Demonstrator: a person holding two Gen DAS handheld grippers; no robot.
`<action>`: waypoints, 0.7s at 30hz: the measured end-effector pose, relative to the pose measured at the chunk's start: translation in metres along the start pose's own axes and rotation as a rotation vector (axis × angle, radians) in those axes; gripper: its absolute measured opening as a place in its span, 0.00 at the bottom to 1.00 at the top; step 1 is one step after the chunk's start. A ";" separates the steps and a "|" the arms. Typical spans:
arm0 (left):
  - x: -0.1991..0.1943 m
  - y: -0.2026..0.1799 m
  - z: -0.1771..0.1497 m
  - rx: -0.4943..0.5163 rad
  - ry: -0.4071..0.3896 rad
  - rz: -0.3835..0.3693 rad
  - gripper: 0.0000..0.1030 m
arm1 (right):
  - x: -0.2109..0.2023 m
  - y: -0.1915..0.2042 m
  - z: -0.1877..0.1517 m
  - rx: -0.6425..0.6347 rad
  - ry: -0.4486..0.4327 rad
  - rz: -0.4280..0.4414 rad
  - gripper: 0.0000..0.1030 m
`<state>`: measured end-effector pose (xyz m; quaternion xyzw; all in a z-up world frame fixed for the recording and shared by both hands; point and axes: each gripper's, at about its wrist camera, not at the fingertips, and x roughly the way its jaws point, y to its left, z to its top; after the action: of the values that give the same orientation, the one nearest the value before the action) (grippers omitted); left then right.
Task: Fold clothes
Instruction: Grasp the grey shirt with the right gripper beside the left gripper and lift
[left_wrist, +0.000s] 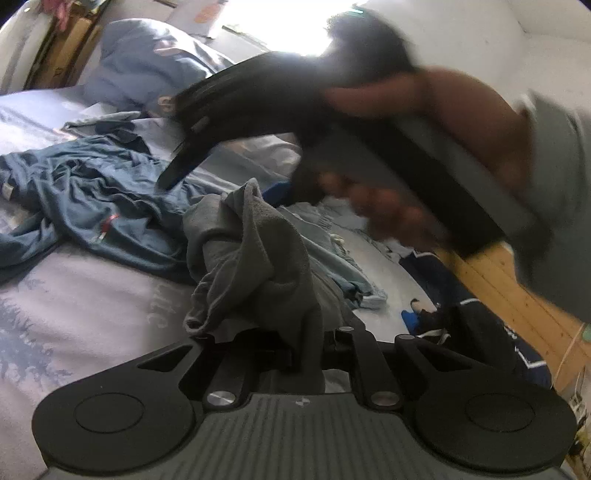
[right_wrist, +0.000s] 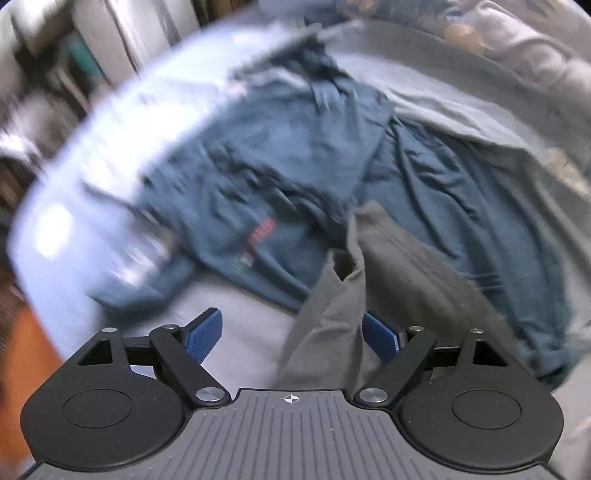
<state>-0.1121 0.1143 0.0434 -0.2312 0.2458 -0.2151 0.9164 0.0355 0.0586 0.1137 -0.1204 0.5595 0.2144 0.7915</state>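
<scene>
A grey garment (left_wrist: 251, 266) is bunched up and hanging from my left gripper (left_wrist: 295, 350), which is shut on it; the cloth hides the pads. My right gripper (right_wrist: 293, 334) points down at the bed with its blue pads spread wide. A fold of the grey garment (right_wrist: 332, 314) hangs between them beside the right pad, and nothing presses on it. A crumpled teal shirt (right_wrist: 295, 166) lies on the pale bed sheet (right_wrist: 229, 295) beyond it, also seen as the teal shirt (left_wrist: 92, 199) in the left wrist view. There, blurred black fingers (left_wrist: 184, 162) of the right gripper hover over the shirt.
The person's arm (left_wrist: 461, 110) reaches across the upper right. A blue hooded garment (left_wrist: 147, 66) is heaped at the back of the bed. A light blue garment (left_wrist: 332, 258) and dark navy clothes (left_wrist: 461, 325) lie near the bed's edge above the wooden floor (left_wrist: 517, 295).
</scene>
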 end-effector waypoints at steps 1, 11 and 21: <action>0.000 0.000 0.001 0.001 0.000 0.001 0.14 | 0.005 0.004 0.001 -0.022 0.017 -0.044 0.83; -0.014 0.004 -0.002 0.003 0.005 -0.033 0.14 | 0.046 0.008 0.014 -0.046 0.087 -0.186 0.44; -0.036 0.007 -0.004 0.038 0.053 -0.168 0.14 | -0.033 -0.053 -0.037 0.158 -0.142 -0.069 0.08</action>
<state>-0.1408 0.1366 0.0492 -0.2281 0.2457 -0.3020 0.8924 0.0207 -0.0105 0.1292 -0.0611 0.5127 0.1503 0.8431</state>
